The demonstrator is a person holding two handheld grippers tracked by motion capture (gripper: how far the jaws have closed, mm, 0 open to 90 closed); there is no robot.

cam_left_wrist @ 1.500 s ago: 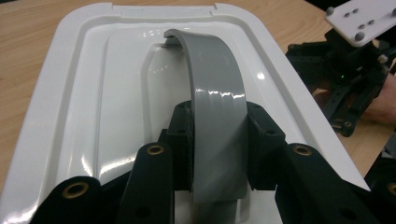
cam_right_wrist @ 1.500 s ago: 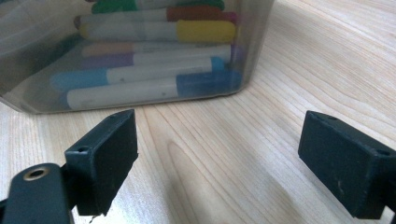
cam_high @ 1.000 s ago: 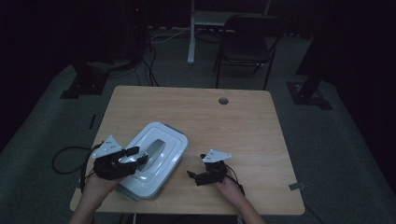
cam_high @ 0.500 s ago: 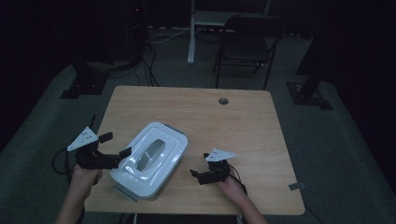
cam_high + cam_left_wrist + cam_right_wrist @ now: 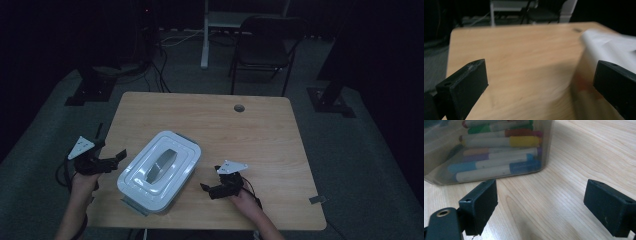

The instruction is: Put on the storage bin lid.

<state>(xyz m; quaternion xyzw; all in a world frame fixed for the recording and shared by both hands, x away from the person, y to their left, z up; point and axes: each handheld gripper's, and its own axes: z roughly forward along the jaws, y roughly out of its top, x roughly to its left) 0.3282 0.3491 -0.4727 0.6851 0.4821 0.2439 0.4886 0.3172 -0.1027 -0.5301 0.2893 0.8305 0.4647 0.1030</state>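
On pale wood-grain worktop [image 5: 260, 125], dim carpeted room: rounded white-lidded box [image 5: 159, 170], probably plastic, holds markers [image 5: 499, 167]. Left gripper [image 5: 112, 159] and right gripper [image 5: 210, 189] spread, empty.

Plastic box on a pale wooden counter

We are looking at a counter [image 5: 260, 130] of light wood grain, smooth with a soft sheen. The box [image 5: 159, 170] is showing a glossy white plastic lid and cloudy, see-through plastic walls, with smooth plastic markers [image 5: 499, 167] lying inside. Each claw is wearing matt black plastic jaws, and the floor [image 5: 360, 150] is looking like rough grey carpet.
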